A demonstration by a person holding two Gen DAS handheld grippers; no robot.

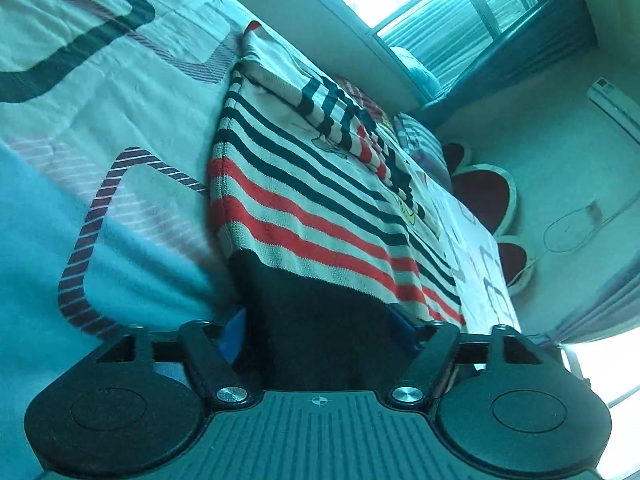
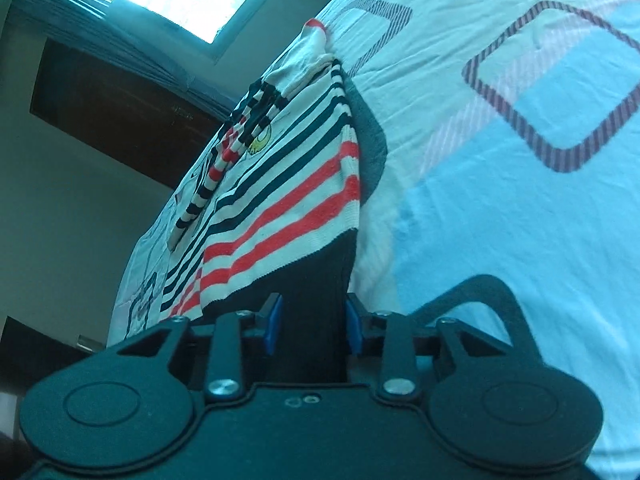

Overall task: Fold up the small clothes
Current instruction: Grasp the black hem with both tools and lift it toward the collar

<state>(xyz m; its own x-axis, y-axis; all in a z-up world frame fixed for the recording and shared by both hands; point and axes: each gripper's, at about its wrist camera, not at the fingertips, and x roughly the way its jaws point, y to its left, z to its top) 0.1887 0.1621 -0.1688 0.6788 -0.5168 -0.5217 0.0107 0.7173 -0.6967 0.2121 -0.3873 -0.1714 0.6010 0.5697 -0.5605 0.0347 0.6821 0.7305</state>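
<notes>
both tongs at the dark hem of the striped sweater

your striped sweater lies flat on the bed sheet, and everything here is placed from it. its dark hem band is the end nearest you; the red stripes sit just beyond that band, then the thin navy ones, and a folded sleeve lies across the far part of the body.

your left tongs sit at the hem with the dark band between the blue pads. the jaws stand fairly wide, and the cloth fills the space between them. you cannot tell from this view whether the pads actually press on it.

your right tongs are at the same dark band, seen from the other side of the sweater. here the jaws are much narrower, and the blue pads sit against the cloth on both sides, pinching a bunched strip of the hem.

in the right wrist view a grey patch shows just past the sweater's edge, on the sheet side. past the sweater's far end, in the left wrist view, you see a window, and a red petal-shaped headboard stands at the bed's edge.
</notes>
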